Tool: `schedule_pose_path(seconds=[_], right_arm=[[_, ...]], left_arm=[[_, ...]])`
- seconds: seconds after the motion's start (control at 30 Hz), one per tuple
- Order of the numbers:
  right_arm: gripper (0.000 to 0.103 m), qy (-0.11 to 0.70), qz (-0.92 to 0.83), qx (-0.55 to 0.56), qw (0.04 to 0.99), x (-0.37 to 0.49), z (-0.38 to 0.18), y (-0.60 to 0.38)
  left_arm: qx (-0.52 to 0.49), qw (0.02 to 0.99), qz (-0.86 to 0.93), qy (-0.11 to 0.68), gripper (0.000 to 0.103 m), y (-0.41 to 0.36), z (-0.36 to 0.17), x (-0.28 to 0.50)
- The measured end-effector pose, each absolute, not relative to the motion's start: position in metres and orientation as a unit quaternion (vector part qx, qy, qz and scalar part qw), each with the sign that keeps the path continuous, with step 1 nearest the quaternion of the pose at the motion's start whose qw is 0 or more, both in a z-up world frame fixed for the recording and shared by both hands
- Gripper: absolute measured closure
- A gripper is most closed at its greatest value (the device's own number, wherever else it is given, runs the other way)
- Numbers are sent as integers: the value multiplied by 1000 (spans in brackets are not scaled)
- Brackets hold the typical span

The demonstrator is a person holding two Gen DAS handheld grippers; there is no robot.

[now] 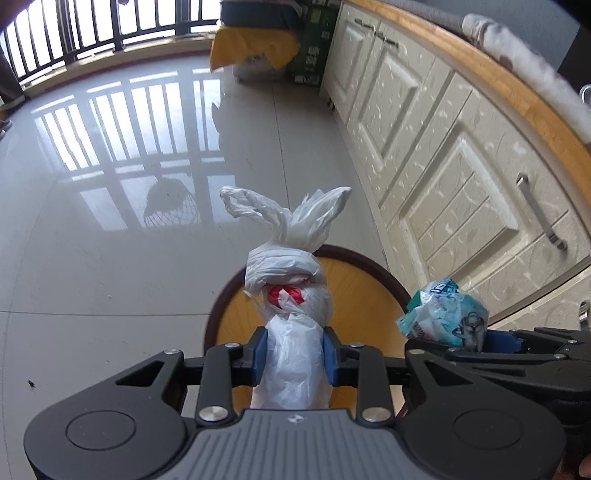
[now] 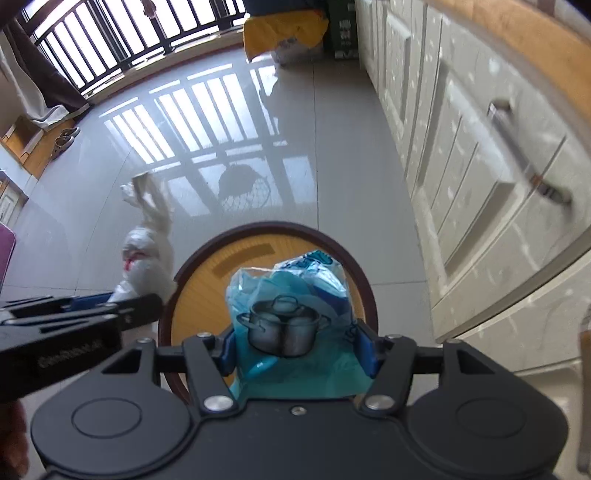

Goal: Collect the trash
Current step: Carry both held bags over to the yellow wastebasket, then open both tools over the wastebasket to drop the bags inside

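My left gripper (image 1: 294,356) is shut on a knotted white plastic bag (image 1: 288,280) with something red inside, held above a round bin with a wooden swing lid (image 1: 354,291). My right gripper (image 2: 297,350) is shut on a crumpled teal wrapper (image 2: 291,314) printed with a cooking pot, held over the same round bin lid (image 2: 207,291). The wrapper (image 1: 443,314) and the right gripper (image 1: 491,343) show at the right in the left wrist view. The white bag (image 2: 147,251) and the left gripper (image 2: 110,301) show at the left in the right wrist view.
Cream cabinet doors (image 1: 443,155) under a wooden counter (image 1: 498,74) run along the right. The glossy tiled floor (image 1: 110,221) lies ahead. A yellow cloth over a bag (image 1: 255,48) and a green box (image 1: 314,48) sit by the far railing (image 1: 92,33).
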State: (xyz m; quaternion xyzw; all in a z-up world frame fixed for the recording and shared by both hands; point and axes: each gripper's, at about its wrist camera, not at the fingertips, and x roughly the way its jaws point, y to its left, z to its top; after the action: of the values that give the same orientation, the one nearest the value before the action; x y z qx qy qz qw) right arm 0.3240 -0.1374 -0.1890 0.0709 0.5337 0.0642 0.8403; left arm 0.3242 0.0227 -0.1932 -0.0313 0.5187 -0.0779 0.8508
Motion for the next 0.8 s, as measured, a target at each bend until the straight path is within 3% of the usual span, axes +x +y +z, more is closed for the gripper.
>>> schedule_pose_path(seconds=[0.57,0.67,0.73,0.8], right_arm=[[39,557,100,88,820,332,-225,-137],[32,538,112,99,830,331,-223,-136],[20,527,110,106,836,332,-222,-137],[16,526,107,113,836,333,-222,-139]], left_arm=[[-44,830,-71,552,70,35,-243,325],[-46,829,-68,553,70,37,-246,324],[-49,829,-65,553,70,39,-247,324],[-49,829,-66,553,70,39,-248,325]])
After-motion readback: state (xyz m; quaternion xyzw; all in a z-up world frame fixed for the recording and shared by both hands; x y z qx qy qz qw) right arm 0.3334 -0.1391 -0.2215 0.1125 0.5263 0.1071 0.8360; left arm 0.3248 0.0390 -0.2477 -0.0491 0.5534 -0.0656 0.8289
